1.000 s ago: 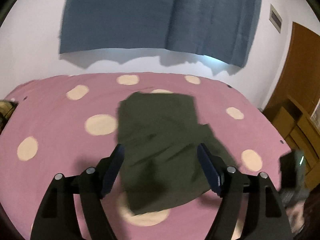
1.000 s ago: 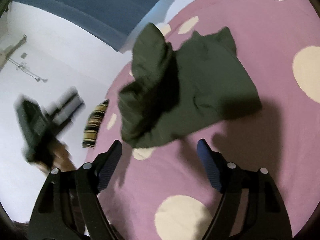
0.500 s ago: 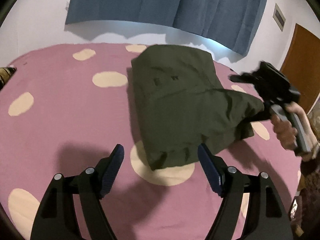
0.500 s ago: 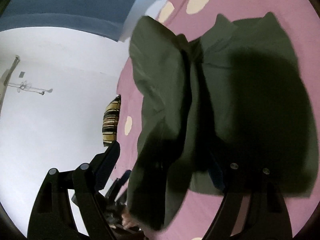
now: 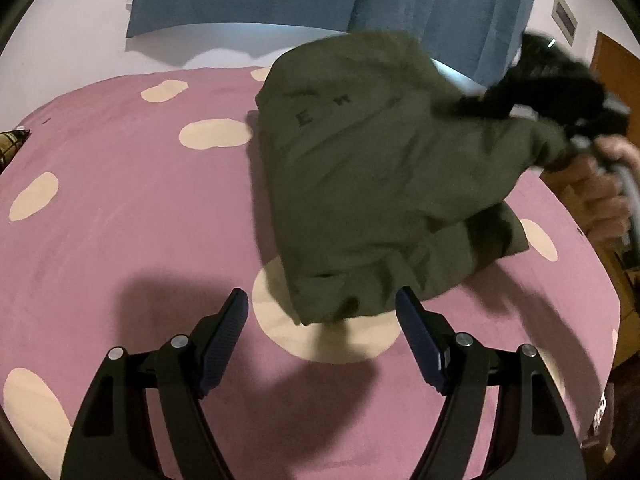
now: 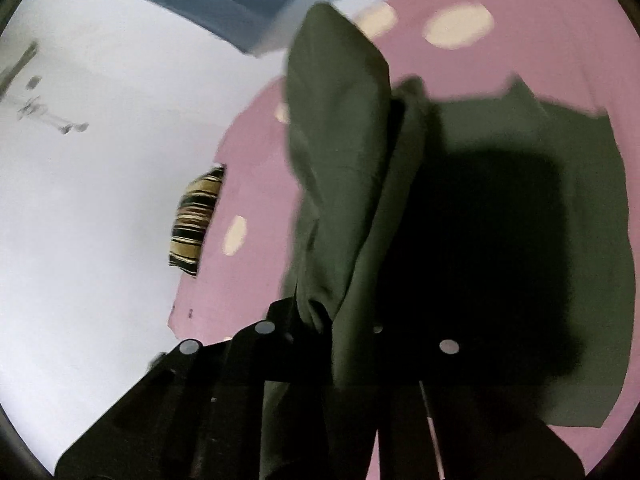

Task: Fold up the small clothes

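From the left, we see the left gripper (image 5: 322, 316) hovering with its 2 fingers apart and nothing between them, just short of the garment (image 5: 360, 184). The garment's near corner lies on the bed (image 5: 120, 200) straight ahead of those fingers, its long axis running away toward the bed's far edge. Its right side is raised off the bed, pinched in the right gripper (image 6: 320, 316), whose fingers are clamped together on the cloth. We judge the left gripper nearer the free near corner, so that corner is its likely next hold.
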A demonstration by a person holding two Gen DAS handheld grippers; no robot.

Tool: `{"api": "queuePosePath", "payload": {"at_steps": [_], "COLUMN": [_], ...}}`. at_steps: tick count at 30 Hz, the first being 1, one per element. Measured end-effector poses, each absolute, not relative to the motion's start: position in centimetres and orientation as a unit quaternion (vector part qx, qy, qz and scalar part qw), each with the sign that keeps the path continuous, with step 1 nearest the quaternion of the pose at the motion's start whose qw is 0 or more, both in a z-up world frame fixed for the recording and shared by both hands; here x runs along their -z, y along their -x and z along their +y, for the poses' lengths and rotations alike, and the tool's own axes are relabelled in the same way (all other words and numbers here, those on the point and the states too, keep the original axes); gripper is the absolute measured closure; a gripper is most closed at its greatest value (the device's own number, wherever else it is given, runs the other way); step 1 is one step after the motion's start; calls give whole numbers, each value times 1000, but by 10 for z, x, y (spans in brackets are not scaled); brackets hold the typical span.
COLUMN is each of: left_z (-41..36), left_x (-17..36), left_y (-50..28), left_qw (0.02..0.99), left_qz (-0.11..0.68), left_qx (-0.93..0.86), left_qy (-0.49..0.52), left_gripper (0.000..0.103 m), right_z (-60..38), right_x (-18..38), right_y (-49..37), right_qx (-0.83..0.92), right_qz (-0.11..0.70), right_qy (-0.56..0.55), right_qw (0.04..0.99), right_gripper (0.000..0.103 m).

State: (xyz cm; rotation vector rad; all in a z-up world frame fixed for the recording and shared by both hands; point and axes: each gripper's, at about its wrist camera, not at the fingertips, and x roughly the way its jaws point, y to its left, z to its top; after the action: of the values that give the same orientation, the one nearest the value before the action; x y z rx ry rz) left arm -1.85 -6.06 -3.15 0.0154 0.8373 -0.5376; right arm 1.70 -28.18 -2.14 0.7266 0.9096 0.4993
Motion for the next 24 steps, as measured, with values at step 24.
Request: {"api": "queuePosePath", "payload": {"at_steps": [24], "left_z": [-93], "left_x": [45], "left_y": [2], "left_qw": [868], "left_qz": [426], "left_qx": [254], "left_qy": [-26], "left_gripper": [22], "right_z": [-398], "right_x": [112], "right_y": [23], "right_qx": [-176], "right_qz": [395], "right_qy": [-425], "right_qw": [795], "right_gripper": [94]}}
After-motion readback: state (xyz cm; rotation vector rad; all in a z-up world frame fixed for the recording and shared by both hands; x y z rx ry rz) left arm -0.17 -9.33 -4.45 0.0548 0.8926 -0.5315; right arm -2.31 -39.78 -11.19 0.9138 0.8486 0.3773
